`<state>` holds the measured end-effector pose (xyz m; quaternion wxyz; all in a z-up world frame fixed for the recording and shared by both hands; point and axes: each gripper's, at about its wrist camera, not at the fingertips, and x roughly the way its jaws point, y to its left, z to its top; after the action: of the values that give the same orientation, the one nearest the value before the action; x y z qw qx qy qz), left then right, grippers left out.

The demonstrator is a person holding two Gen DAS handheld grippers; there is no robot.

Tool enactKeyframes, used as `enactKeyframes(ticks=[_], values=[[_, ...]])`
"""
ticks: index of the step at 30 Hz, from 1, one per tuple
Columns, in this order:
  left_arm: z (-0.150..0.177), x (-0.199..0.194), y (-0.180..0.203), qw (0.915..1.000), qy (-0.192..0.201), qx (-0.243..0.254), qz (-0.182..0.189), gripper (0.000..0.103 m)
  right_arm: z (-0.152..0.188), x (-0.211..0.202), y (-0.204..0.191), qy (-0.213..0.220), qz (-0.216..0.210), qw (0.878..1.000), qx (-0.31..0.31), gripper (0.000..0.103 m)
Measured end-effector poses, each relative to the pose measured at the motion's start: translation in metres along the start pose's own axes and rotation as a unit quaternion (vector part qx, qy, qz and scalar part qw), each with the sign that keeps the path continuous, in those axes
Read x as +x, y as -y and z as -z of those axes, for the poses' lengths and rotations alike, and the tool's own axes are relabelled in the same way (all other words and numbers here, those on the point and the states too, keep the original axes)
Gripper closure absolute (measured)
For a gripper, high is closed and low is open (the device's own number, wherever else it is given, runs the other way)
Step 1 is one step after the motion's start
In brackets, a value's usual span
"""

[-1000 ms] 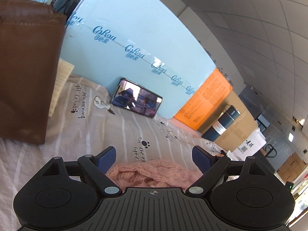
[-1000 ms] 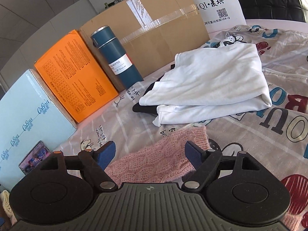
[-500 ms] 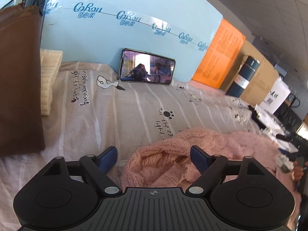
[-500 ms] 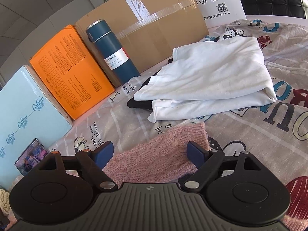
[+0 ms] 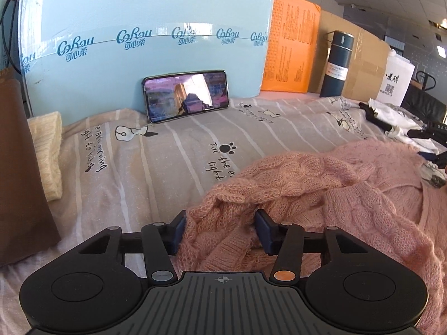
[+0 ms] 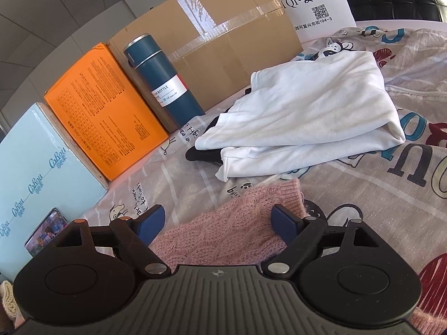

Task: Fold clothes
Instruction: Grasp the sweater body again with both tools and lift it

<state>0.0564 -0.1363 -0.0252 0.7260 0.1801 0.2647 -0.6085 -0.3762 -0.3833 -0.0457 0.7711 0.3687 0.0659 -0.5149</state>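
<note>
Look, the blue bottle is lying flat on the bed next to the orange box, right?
Not quite. The blue bottle stands upright, not flat, beside the orange box, in front of the cardboard box. The right wrist view shows it best.

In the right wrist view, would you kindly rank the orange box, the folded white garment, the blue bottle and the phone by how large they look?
1. Folded white garment and orange box: alike, and the garment lies nearer, so unranked.
2. Blue bottle.
3. Phone, partly hidden.
</note>
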Motion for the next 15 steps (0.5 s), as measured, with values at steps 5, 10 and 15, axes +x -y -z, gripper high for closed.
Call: enactKeyframes(ticks=[5,10,15], values=[[0.001,-0.002,0.011,0.9994,0.009,0.032,-0.009,0.072,0.001,0.000,-0.001,0.005,0.001,1.000,-0.004,0.021],[0.002,-0.002,0.013,0.9989,0.015,0.041,-0.015,0.073,0.001,-0.003,0.004,0.018,-0.004,1.000,0.018,0.023],[0.003,-0.002,0.014,0.9988,0.019,0.041,-0.018,0.073,0.000,-0.001,0.006,0.015,-0.011,0.999,0.031,0.024]])
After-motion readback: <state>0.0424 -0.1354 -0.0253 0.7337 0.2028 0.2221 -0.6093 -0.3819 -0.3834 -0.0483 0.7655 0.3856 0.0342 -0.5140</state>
